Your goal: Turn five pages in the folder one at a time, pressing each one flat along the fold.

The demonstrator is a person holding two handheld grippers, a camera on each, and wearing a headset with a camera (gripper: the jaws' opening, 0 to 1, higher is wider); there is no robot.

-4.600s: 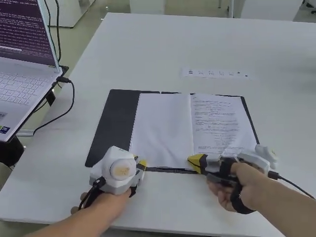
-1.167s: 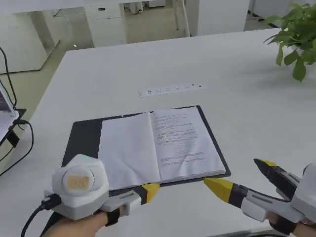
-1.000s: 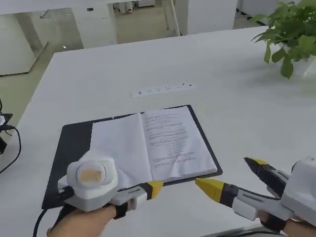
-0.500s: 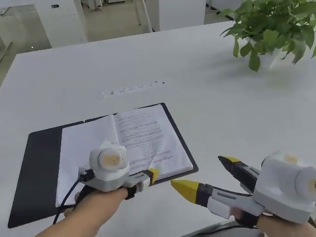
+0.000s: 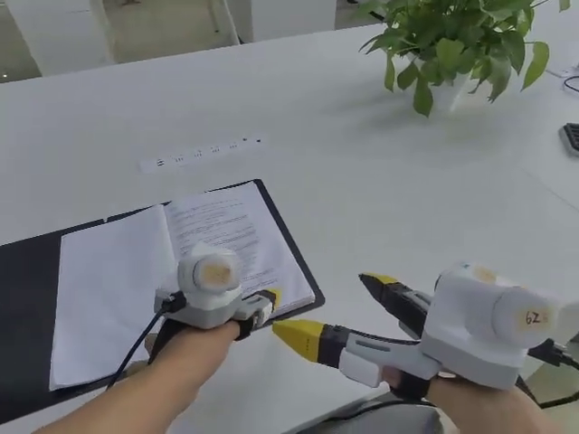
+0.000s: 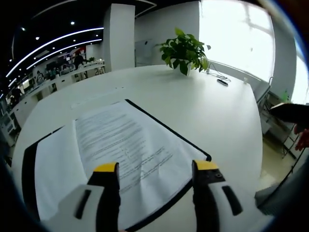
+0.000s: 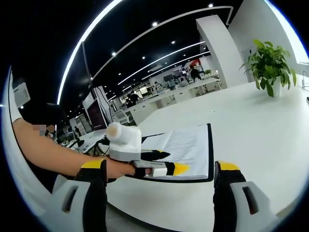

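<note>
"Black matte cover, smooth white sheets: was that the folder (image 5: 23, 294)?"

"Yes. It lay open and flat on the pale, glossy table (image 5: 380, 190), toward 8 o'clock in the head view, and the frame edge cut off its far-left part. The blank page (image 5: 109, 280) sat on the left and the printed page (image 5: 226, 226) on the right. Its lines of text were too small to read."

"And the left gripper (image 5: 268, 304)?"

"It had a rounded white plastic body and black jaws tipped with yellow. It hung over the printed page's near corner, which it hid in the head view. In the left gripper view its jaws stood well apart, with the sheet showing between them. Whether they touched the paper, I could not tell."

"The right gripper (image 5: 335, 307)?"

"That one was at 5 o'clock, off the folder and over bare table, near the folder's near right corner. Its jaws were long tapered wedges, and they gaped wide and empty."

"What else was on the table?"

"A flat white power strip (image 5: 204, 154) lay at 12 o'clock from the folder, apart from it. A leafy green plant (image 5: 452, 36) stood at 1 o'clock, well away, with its pot mostly behind the leaves."
</note>
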